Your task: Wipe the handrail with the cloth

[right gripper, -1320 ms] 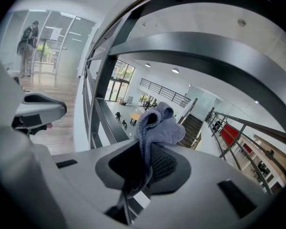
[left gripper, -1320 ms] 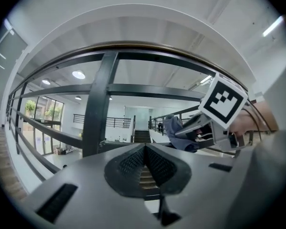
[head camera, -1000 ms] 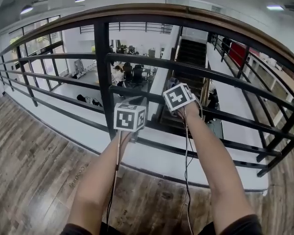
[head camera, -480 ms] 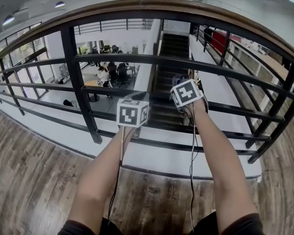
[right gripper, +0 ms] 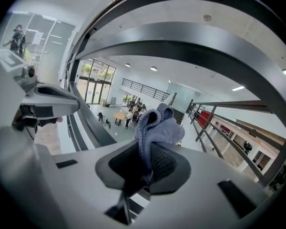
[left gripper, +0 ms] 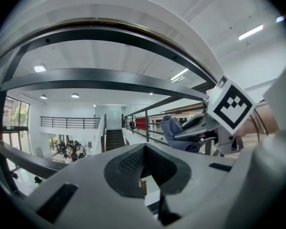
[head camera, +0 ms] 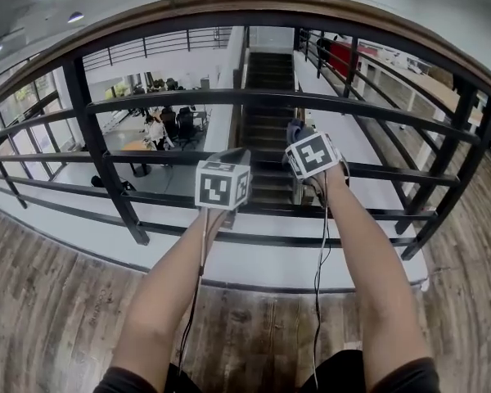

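The handrail [head camera: 254, 2] is a brown wooden top rail that arcs over black metal bars [head camera: 254, 98]. My right gripper [head camera: 301, 142] is held up between the bars, well below the rail, and is shut on a blue-grey cloth [head camera: 292, 127]. In the right gripper view the cloth [right gripper: 157, 128] bunches up out of the right gripper [right gripper: 145, 163]. My left gripper [head camera: 231, 158] is beside it on the left, jaws together with nothing in them; the left gripper [left gripper: 144, 151] looks the same in its own view. The cloth [left gripper: 174, 132] also shows there, at the right.
A black post [head camera: 102, 154] stands to the left and two angled posts [head camera: 454, 154] to the right. Beyond the railing is an open drop to a lower floor with a staircase [head camera: 270, 80] and people at desks [head camera: 159, 125]. Wooden flooring [head camera: 49, 301] lies underfoot.
The left post has slid leftward in the head view, so the view and both grippers have shifted right along the railing. The cloth stays in the right gripper.
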Demonstrator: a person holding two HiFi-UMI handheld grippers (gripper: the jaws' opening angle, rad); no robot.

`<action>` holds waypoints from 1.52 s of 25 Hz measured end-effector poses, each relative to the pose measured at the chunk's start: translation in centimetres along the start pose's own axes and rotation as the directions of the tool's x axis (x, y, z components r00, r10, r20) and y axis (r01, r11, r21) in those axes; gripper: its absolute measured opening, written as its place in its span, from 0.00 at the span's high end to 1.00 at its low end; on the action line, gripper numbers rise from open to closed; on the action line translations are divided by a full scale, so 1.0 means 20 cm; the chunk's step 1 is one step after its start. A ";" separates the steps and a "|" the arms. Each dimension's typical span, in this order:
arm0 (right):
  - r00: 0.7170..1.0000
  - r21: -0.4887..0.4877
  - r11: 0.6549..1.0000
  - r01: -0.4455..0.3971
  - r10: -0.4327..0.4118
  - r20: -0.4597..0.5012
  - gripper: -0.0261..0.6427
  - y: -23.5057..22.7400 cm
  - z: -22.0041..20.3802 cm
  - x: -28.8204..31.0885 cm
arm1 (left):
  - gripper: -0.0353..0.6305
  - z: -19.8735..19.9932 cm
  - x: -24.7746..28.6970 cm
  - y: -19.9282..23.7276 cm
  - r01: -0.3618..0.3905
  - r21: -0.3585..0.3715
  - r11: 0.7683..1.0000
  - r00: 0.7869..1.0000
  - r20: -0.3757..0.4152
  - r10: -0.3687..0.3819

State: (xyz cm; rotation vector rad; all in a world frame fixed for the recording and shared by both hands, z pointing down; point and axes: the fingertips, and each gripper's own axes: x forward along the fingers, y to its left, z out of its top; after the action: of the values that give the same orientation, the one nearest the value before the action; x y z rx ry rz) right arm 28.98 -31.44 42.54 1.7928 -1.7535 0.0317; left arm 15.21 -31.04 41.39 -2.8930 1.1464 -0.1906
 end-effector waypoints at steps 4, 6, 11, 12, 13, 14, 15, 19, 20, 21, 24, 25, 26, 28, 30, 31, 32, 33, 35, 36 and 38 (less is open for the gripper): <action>1.000 0.012 1.000 0.003 -0.003 0.012 0.86 -0.13 -0.08 -0.04 | 0.94 0.02 0.09 -0.17 0.032 -0.008 0.999 0.999 0.015 -0.032; 1.000 0.013 1.000 0.019 -0.019 0.006 0.86 -0.20 -0.13 -0.06 | 0.94 0.03 0.14 -0.26 0.052 -0.025 0.998 0.998 0.022 -0.052; 0.997 0.031 0.996 0.081 -0.081 -0.016 0.86 -0.43 -0.27 -0.12 | 0.94 0.02 0.24 -0.45 0.093 -0.023 0.995 0.995 0.019 -0.093; 0.996 0.036 0.995 0.092 -0.091 -0.024 0.86 -0.47 -0.31 -0.14 | 0.94 0.02 0.25 -0.48 0.102 -0.022 0.995 0.995 0.019 -0.102; 0.994 0.038 0.994 0.105 -0.103 -0.032 0.86 -0.52 -0.35 -0.16 | 0.94 0.02 0.26 -0.51 0.110 -0.021 0.994 0.994 0.020 -0.110; 0.992 0.039 0.992 0.118 -0.117 -0.039 0.86 -0.58 -0.38 -0.18 | 0.94 0.02 0.27 -0.54 0.117 -0.018 0.993 0.993 0.022 -0.117; 0.990 0.042 0.990 0.133 -0.131 -0.045 0.86 -0.63 -0.42 -0.20 | 0.94 0.03 0.28 -0.57 0.123 -0.015 0.992 0.992 0.025 -0.123; 0.980 0.065 0.979 0.193 -0.189 -0.062 0.86 -0.86 -0.57 -0.28 | 0.94 0.05 0.34 -0.70 0.150 -0.002 0.989 0.989 0.022 -0.150; 0.977 0.071 0.976 0.206 -0.201 -0.067 0.86 -0.92 -0.61 -0.30 | 0.94 0.05 0.36 -0.74 0.156 0.001 0.988 0.988 0.020 -0.156; 0.974 0.076 0.973 0.219 -0.214 -0.072 0.86 -0.97 -0.65 -0.32 | 0.94 0.05 0.38 -0.78 0.162 0.004 0.987 0.987 0.018 -0.162; 0.963 0.073 0.963 0.260 -0.253 -0.092 0.86 -1.14 -0.74 -0.38 | 0.94 0.06 0.44 -0.91 0.183 -0.001 0.983 0.983 0.010 -0.183; 0.963 0.074 0.963 0.261 -0.253 -0.096 0.86 -1.18 -0.77 -0.40 | 0.94 0.06 0.46 -0.96 0.192 -0.008 0.981 0.981 0.008 -0.192; 0.965 0.082 0.964 0.252 -0.243 -0.097 0.86 -1.21 -0.81 -0.41 | 0.94 0.06 0.48 -1.01 0.204 -0.014 0.979 0.979 0.006 -0.204; 0.956 0.080 0.957 0.279 -0.269 -0.118 0.86 -1.31 -0.89 -0.46 | 0.94 0.06 0.51 -1.12 0.230 -0.013 0.973 0.973 0.005 -0.230; 0.933 0.058 0.938 0.340 -0.330 -0.144 0.86 -1.44 -0.98 -0.51 | 0.94 0.07 0.54 -1.22 0.251 -0.008 0.968 0.968 0.009 -0.251; 0.928 0.056 0.934 0.353 -0.342 -0.150 0.86 -1.49 -1.00 -0.52 | 0.94 0.09 0.56 -1.26 0.260 -0.006 0.966 0.966 0.012 -0.260; 0.926 0.059 0.932 0.356 -0.344 -0.154 0.86 -1.54 -1.03 -0.53 | 0.94 0.10 0.58 -1.30 0.266 -0.003 0.964 0.964 0.015 -0.266; 0.926 0.063 0.933 0.355 -0.341 -0.159 0.86 -1.57 -1.05 -0.54 | 0.94 0.11 0.59 -1.34 0.269 0.001 0.963 0.963 0.017 -0.269; 0.925 0.053 0.935 0.350 -0.336 -0.178 0.86 -1.64 -1.09 -0.56 | 0.94 0.12 0.63 -1.42 0.274 0.014 0.962 0.961 0.018 -0.275; 0.923 0.042 0.936 0.350 -0.337 -0.188 0.86 -1.68 -1.11 -0.57 | 0.94 0.12 0.64 -1.47 0.281 0.019 0.960 0.960 0.018 -0.281; 0.929 0.049 0.941 0.335 -0.321 -0.184 0.86 -1.72 -1.16 -0.59 | 0.94 0.12 0.67 -1.56 0.298 0.029 0.954 0.954 0.015 -0.298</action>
State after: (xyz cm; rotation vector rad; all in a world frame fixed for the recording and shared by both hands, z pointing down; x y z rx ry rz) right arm 68.21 -13.39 42.12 2.0547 -1.3309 0.1172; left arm 46.48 -17.50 42.55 -3.0217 0.6918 -0.1808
